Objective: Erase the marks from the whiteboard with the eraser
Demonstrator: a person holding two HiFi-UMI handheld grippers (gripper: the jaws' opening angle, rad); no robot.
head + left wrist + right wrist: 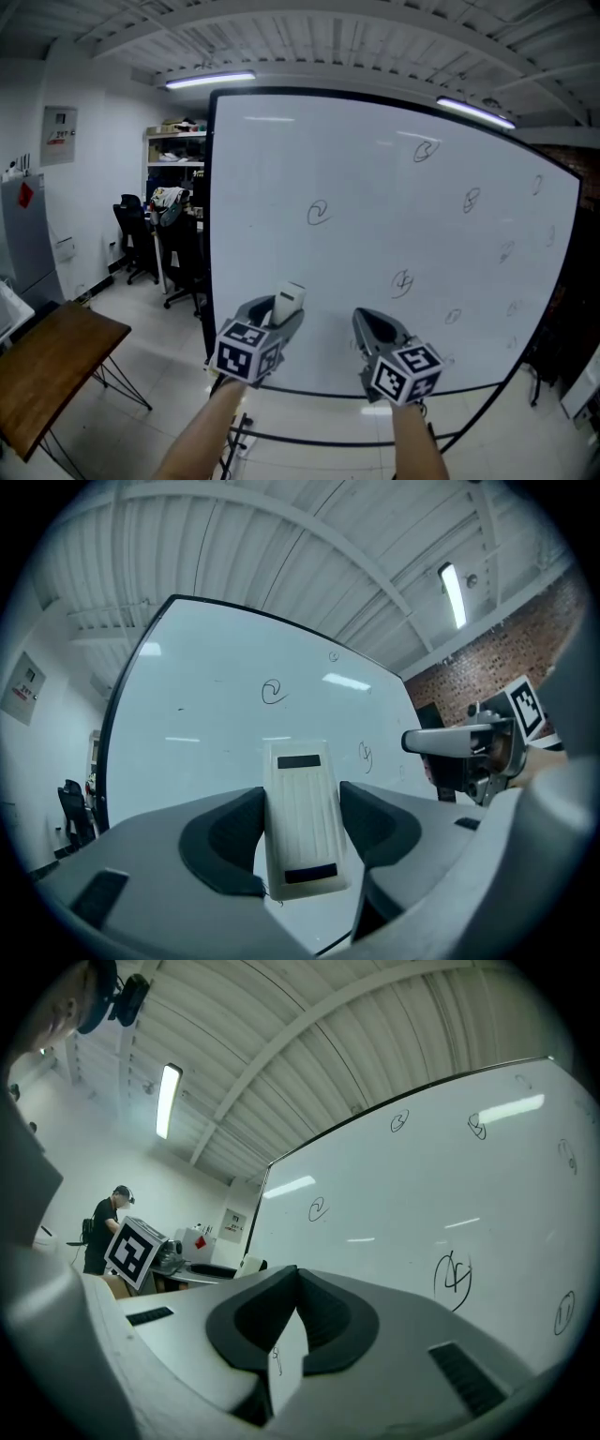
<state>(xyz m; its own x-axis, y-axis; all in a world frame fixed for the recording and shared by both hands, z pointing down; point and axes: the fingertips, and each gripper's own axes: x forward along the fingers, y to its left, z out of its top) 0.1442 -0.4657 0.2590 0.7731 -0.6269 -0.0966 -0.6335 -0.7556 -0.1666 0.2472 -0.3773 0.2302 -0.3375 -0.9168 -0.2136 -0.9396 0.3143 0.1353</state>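
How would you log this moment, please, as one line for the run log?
left gripper: shut on eraser | right gripper: shut, empty | whiteboard: marks present

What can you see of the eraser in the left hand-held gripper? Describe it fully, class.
The off-white rectangular plastic eraser has rounded corners, a ribbed face and a black rectangular patch near each end. It sits lengthwise in the left hand-held gripper, whose jaws clamp its two long sides, and about half of it sticks out beyond them. Its far end points at the white whiteboard; whether it touches the board cannot be told.
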